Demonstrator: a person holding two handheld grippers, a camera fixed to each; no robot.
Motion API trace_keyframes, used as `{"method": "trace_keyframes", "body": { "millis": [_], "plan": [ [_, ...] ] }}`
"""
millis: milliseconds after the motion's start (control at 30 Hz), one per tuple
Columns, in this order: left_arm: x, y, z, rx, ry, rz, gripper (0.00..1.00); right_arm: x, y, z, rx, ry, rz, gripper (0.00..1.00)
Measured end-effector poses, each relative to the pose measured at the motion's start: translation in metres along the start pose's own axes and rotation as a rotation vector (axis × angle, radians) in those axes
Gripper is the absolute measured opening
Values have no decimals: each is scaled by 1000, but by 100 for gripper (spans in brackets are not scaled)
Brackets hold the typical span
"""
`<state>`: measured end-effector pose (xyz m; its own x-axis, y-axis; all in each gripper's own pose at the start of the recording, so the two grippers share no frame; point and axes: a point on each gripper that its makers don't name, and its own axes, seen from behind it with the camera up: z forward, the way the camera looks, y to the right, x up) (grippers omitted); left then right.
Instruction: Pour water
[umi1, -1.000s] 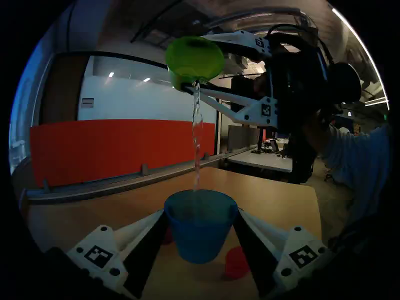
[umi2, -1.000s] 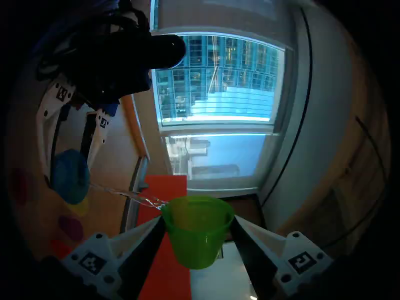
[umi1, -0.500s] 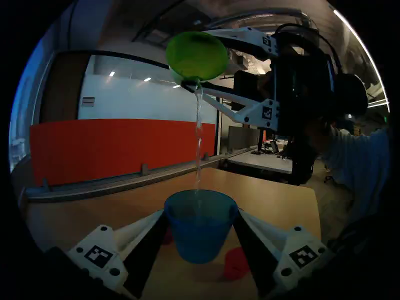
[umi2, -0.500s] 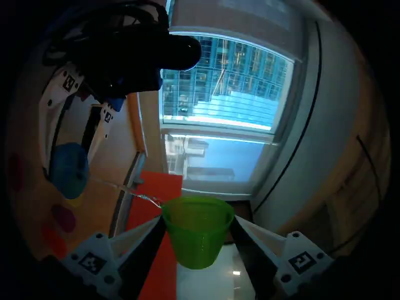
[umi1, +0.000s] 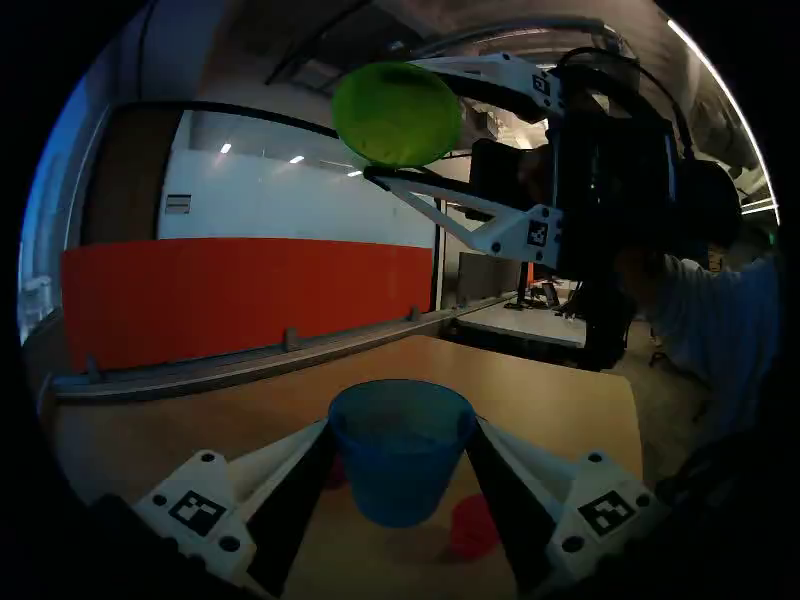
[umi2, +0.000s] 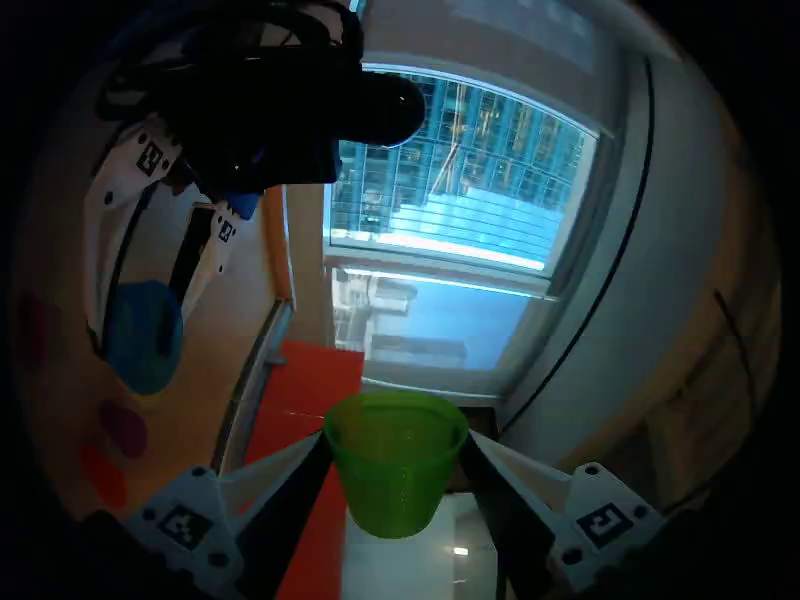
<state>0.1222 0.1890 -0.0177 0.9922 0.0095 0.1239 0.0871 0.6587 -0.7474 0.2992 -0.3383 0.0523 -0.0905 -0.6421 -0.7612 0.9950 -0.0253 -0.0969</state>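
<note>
The green cup (umi1: 397, 113) is tipped over on its side, high up, with its open mouth facing down toward the blue cup (umi1: 401, 450), which stands upright well below it. The right gripper (umi2: 396, 442) is narrowed onto the green cup, one finger pressing each side of its wall. The left gripper (umi1: 400, 432) clamps the blue cup the same way, low over the table (umi1: 560, 400); whether the cup's base touches the wood I cannot tell. A red spot (umi1: 472, 522) lies on the table just beside the blue cup. Behind the table runs an orange panel (umi1: 240, 295). At the right edge is the person's sleeve (umi1: 720, 330). The right gripper view has a window (umi2: 450, 200) beyond the green cup.
</note>
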Motion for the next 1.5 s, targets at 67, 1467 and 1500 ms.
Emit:
{"method": "trace_keyframes", "body": {
  "millis": [67,1467,1500],
  "plan": [
    [0,-1,0,2,1,0,86,-1,1,-2,0,2,27,90],
    [8,-14,-4,55,10,22,86,4,-21,-42,102,11,1447,90],
    [9,-15,-5,58,10,23,86,3,-22,-43,103,7,1449,90]
  ]
}}
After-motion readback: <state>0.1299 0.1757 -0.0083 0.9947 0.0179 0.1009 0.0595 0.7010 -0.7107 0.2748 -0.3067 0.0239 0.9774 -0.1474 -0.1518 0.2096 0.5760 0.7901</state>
